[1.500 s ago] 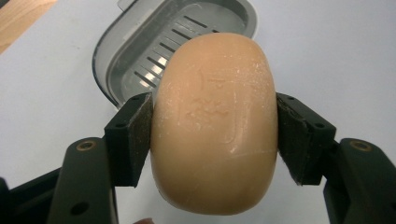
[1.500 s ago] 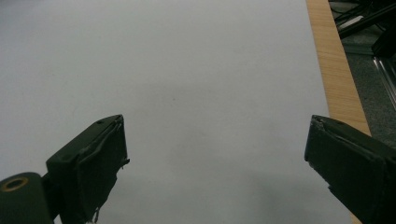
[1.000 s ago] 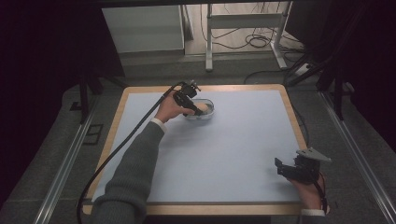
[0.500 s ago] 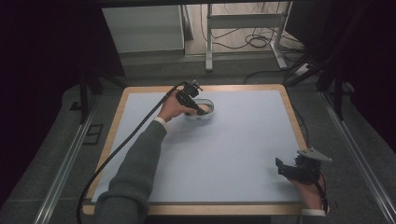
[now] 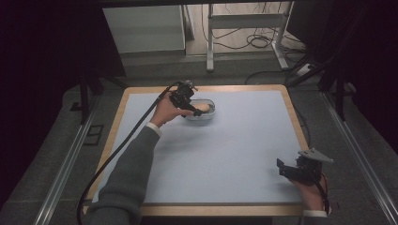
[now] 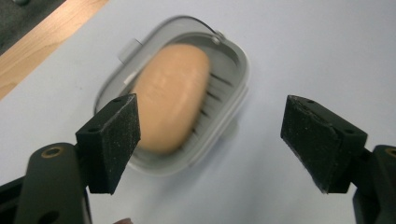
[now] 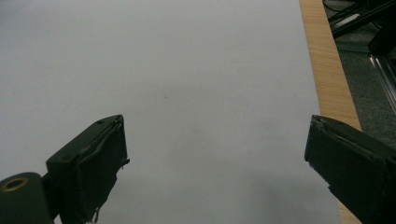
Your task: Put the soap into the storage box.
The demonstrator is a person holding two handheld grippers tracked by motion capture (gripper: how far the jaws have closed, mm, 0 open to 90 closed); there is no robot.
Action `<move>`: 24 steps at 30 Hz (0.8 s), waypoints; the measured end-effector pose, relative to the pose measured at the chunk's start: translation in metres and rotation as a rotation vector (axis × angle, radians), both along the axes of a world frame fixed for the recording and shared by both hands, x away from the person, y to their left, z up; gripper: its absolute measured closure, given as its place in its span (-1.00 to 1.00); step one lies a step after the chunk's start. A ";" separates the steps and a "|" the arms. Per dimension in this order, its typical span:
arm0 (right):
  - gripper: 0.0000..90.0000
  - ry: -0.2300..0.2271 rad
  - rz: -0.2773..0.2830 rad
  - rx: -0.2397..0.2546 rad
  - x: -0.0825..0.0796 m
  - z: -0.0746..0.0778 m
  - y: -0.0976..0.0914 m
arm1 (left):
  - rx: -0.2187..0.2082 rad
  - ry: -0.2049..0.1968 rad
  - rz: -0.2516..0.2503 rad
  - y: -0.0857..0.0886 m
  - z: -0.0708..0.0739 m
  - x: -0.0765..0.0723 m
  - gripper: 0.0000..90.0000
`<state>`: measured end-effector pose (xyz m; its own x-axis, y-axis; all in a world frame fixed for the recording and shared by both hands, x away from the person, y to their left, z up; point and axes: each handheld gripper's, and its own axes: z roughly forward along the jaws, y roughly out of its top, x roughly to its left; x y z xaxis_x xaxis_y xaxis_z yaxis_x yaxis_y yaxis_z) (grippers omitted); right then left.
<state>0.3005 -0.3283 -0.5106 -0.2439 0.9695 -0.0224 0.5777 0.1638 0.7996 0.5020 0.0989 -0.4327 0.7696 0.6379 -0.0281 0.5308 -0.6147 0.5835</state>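
On pale-blue mat (image 5: 225, 154) | left gripper (image 6: 210, 140) just opened above soap (image 6: 170, 98)

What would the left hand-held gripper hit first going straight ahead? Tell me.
Probably the peach-coloured oval soap bar lying in the grey plastic soap dish; the left hand-held gripper, jaws just opened with nothing between them, points down at it.
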 end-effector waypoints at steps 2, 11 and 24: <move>-0.88 0.000 0.001 -0.003 0.000 0.000 0.001 | -0.008 -0.007 0.006 0.006 0.001 -0.010 -0.56; -0.88 -0.002 0.012 -0.006 0.001 0.000 0.004 | -0.041 -0.027 0.021 0.033 -0.002 -0.052 -0.58; -0.88 -0.003 0.018 -0.013 0.001 0.000 0.006 | -0.081 -0.045 0.051 0.063 -0.018 -0.112 -0.63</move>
<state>0.3012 -0.3227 -0.5102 -0.2609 0.9647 -0.0356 0.5723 0.1842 0.7991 0.3900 0.1619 -0.4512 0.7376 0.6737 -0.0467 0.5323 -0.5375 0.6541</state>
